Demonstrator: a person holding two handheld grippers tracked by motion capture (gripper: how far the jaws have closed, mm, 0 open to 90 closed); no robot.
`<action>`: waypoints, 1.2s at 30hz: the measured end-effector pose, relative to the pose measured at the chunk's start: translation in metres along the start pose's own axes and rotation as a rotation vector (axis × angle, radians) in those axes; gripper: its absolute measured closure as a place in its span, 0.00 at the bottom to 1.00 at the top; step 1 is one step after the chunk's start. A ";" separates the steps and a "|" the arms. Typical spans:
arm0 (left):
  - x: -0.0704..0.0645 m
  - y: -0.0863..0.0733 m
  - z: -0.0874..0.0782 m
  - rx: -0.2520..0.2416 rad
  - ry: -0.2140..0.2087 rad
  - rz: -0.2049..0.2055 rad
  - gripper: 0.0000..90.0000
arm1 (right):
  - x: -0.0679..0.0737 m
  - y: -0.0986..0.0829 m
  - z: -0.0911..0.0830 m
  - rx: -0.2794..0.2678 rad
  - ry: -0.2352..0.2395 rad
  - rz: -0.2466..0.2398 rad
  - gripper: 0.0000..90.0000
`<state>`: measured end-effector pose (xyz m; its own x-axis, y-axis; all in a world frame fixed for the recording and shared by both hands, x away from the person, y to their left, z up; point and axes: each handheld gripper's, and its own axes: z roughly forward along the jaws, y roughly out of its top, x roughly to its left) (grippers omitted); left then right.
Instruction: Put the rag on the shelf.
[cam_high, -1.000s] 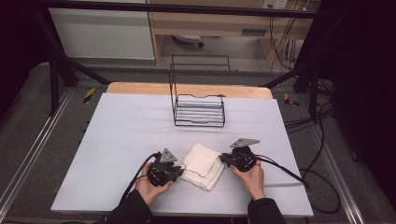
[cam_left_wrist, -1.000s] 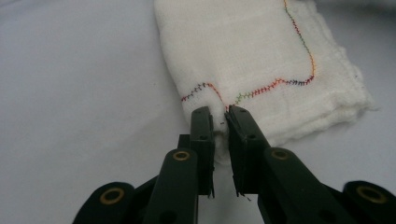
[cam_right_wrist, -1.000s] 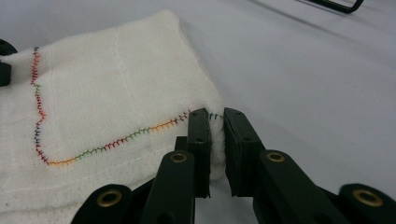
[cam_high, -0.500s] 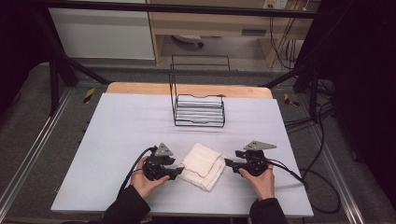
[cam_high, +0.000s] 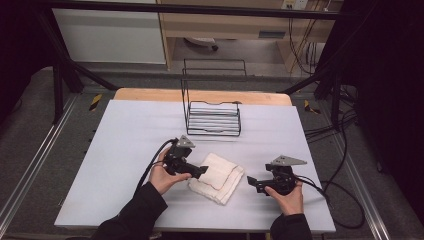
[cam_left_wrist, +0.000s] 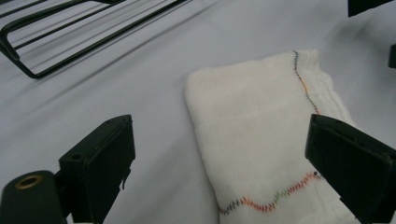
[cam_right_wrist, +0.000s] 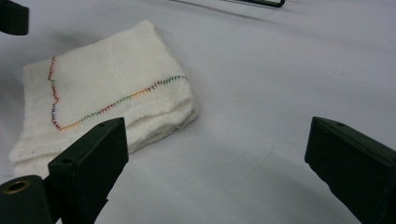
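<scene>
White tabletop (cam_high: 125, 150) carries a folded cloth (cam_high: 217, 177) near its front edge, at six o'clock from a wire rack (cam_high: 212, 117). Both the left gripper (cam_high: 200, 171) and right gripper (cam_high: 251, 181) have their jaws spread. Soft, light and floppy, the cloth is likely best pinched at the stacked edge.

Your table (cam_high: 125, 150) carries a folded cloth (cam_high: 217, 177); a wire rack (cam_high: 212, 117) stands behind the cloth, well apart.
</scene>
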<state>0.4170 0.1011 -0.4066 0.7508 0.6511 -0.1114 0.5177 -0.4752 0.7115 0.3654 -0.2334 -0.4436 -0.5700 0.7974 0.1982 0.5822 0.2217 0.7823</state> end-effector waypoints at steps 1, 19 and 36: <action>0.001 0.002 0.002 0.001 0.007 -0.003 0.09 | 0.000 0.000 0.000 0.000 0.000 0.000 0.06; 0.015 0.018 0.058 0.031 0.066 -0.058 0.42 | 0.002 -0.001 0.003 0.009 0.008 0.004 0.05; 0.008 0.016 0.068 0.047 0.021 -0.040 0.80 | 0.001 0.001 0.005 0.005 0.015 0.015 0.03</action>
<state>0.4588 0.0588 -0.4431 0.7205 0.6822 -0.1241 0.5663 -0.4758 0.6730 0.3682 -0.2301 -0.4458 -0.5701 0.7920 0.2185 0.5933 0.2130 0.7763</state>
